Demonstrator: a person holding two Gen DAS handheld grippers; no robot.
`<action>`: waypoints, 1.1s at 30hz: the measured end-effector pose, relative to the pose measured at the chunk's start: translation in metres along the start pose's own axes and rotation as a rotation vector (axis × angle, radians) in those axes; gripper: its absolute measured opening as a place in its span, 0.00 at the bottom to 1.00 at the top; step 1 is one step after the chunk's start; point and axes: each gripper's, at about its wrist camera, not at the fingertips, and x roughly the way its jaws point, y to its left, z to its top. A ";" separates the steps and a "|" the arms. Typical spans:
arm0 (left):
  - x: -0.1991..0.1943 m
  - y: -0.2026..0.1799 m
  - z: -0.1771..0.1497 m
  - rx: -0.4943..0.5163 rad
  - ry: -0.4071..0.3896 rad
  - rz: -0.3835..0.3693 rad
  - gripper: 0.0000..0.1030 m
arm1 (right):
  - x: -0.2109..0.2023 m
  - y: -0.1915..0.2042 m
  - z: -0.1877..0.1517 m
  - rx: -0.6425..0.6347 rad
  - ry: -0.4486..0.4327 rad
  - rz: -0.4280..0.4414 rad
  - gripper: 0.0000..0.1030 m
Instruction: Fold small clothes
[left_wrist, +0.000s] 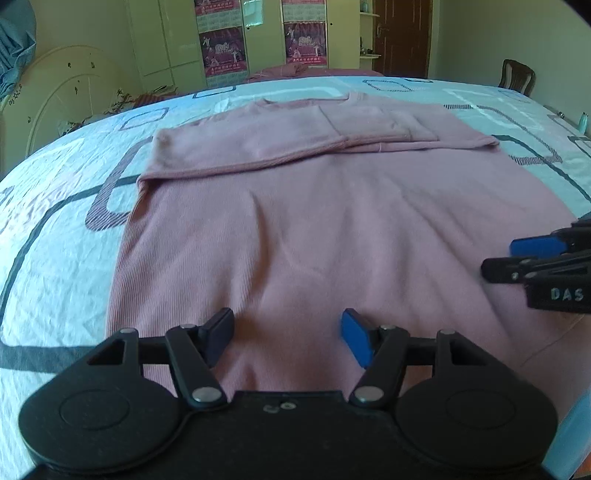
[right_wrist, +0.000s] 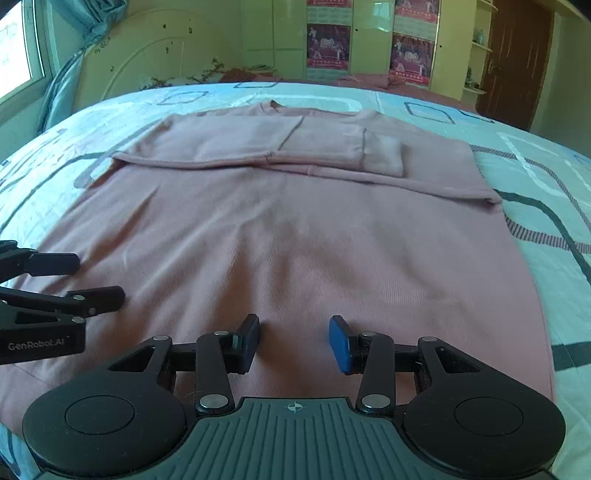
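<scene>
A pink long-sleeved top (left_wrist: 295, 229) lies flat on the bed, collar at the far end; it also fills the right wrist view (right_wrist: 295, 240). Both sleeves are folded across its upper part (left_wrist: 295, 136) (right_wrist: 277, 144). My left gripper (left_wrist: 287, 334) is open and empty, just above the near hem on the left side. My right gripper (right_wrist: 294, 341) is open and empty, above the near hem on the right side. The right gripper also shows at the right edge of the left wrist view (left_wrist: 502, 254), and the left gripper at the left edge of the right wrist view (right_wrist: 99, 278).
The bed has a light blue sheet (left_wrist: 55, 229) with dark line patterns. A white headboard (right_wrist: 147, 55) stands at the left, wardrobes with posters (right_wrist: 328, 40) behind the bed, a brown door (right_wrist: 517, 62) and a chair (left_wrist: 517, 77) at the right.
</scene>
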 end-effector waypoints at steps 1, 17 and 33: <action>-0.002 0.004 -0.003 -0.005 -0.002 0.005 0.64 | -0.002 -0.005 -0.005 0.003 0.000 -0.007 0.40; -0.035 0.025 -0.022 -0.100 0.006 0.046 0.72 | -0.071 -0.059 -0.056 0.089 -0.019 -0.121 0.41; -0.063 0.079 -0.066 -0.264 0.043 0.019 0.68 | -0.096 -0.112 -0.084 0.278 0.001 -0.217 0.59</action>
